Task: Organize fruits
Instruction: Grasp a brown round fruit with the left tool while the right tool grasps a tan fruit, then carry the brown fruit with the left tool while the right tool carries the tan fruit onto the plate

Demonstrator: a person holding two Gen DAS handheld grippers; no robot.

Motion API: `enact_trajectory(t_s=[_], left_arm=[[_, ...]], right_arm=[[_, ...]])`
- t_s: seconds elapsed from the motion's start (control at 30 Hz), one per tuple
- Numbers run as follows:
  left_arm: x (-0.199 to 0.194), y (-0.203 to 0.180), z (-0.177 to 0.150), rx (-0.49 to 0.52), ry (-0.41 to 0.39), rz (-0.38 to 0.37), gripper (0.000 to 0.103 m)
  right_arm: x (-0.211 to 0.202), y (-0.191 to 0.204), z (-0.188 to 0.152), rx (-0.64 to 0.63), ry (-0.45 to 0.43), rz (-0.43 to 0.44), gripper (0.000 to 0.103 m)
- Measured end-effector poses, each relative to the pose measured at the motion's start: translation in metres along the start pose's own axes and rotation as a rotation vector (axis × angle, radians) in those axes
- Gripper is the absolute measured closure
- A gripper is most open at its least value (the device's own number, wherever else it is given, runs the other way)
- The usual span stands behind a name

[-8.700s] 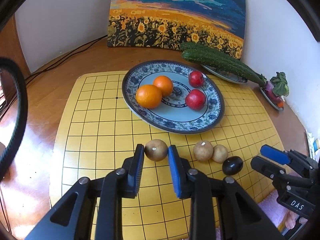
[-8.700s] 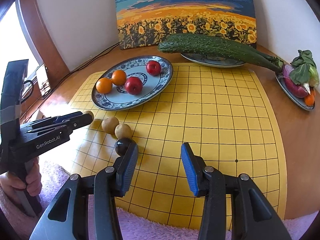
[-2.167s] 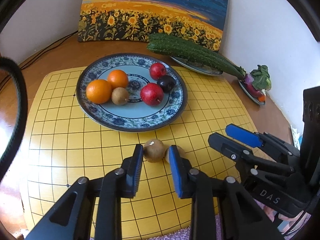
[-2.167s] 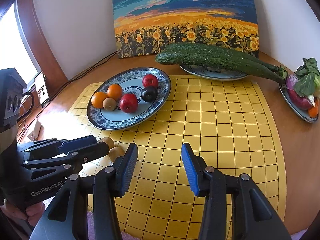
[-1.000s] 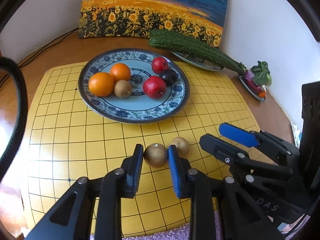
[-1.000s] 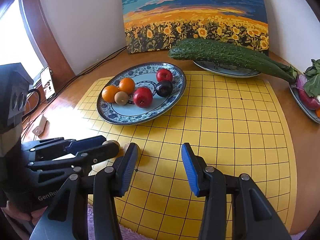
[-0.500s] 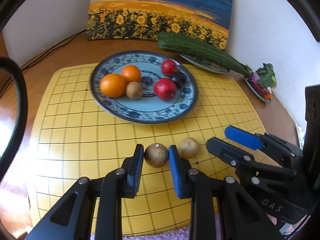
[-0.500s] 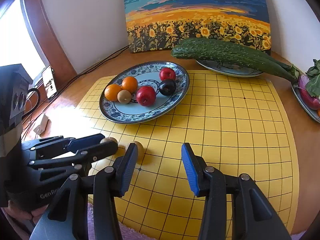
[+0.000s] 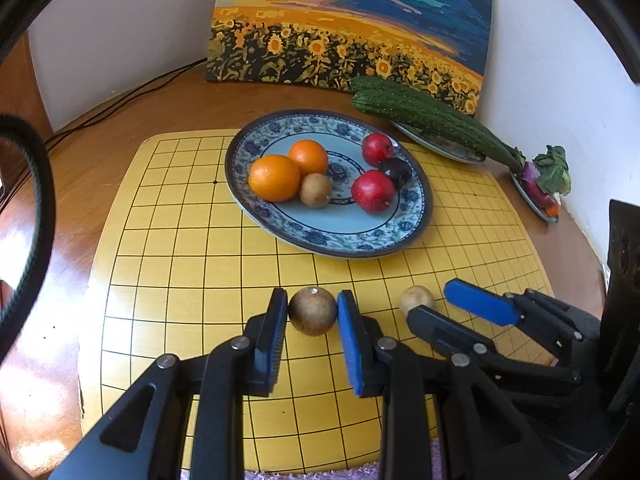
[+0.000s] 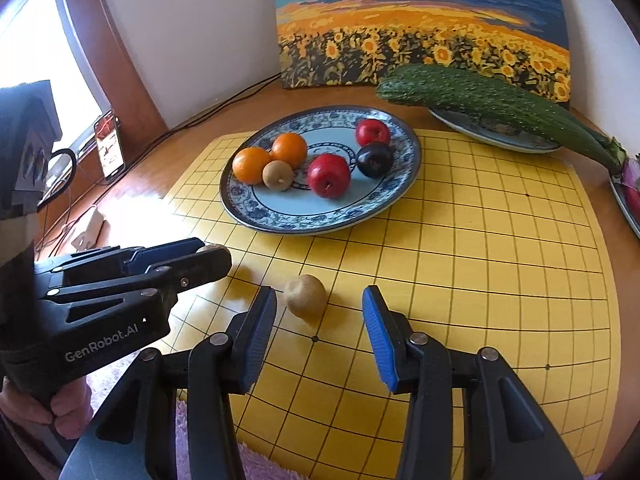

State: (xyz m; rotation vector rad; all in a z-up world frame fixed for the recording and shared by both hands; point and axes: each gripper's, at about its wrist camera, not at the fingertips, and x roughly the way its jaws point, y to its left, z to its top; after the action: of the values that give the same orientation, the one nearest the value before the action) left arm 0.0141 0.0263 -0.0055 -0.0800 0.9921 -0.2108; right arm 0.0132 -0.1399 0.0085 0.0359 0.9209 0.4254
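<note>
Our left gripper (image 9: 312, 312) fingers pinch a kiwi (image 9: 312, 311) on the mat (image 9: 168, 264); right gripper (image 10: 318, 310), closing, straddles another kiwi (image 10: 306, 295) untouched. Off-centre, it might roll away.

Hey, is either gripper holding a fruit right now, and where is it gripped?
The left gripper pinches a brown round fruit by its two sides. The right gripper holds nothing; its closing jaws straddle a paler fruit without touching.
</note>
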Motion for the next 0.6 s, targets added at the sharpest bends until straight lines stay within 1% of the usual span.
enact_trajectory(t_s=[0.17, 0.27, 0.33, 0.37, 0.6], left_arm=[[0.001, 0.000, 0.000, 0.001, -0.001, 0.001, 0.076], [0.001, 0.001, 0.000, 0.001, -0.002, 0.005, 0.076], [0.001, 0.002, 0.000, 0.000, -0.002, 0.007, 0.076], [0.000, 0.001, 0.000, 0.000, -0.002, 0.008, 0.076], [-0.010, 0.001, 0.004, 0.001, -0.023, 0.011, 0.076]], right_arm=[[0.004, 0.003, 0.001, -0.011, 0.007, 0.003, 0.065], [0.006, 0.004, 0.001, -0.015, 0.011, 0.003, 0.069], [0.008, 0.005, 0.001, -0.020, 0.012, 0.001, 0.076], [0.008, 0.006, 0.001, -0.024, 0.013, 0.002, 0.078], [0.003, 0.007, 0.000, -0.027, 0.005, 0.009, 0.078]])
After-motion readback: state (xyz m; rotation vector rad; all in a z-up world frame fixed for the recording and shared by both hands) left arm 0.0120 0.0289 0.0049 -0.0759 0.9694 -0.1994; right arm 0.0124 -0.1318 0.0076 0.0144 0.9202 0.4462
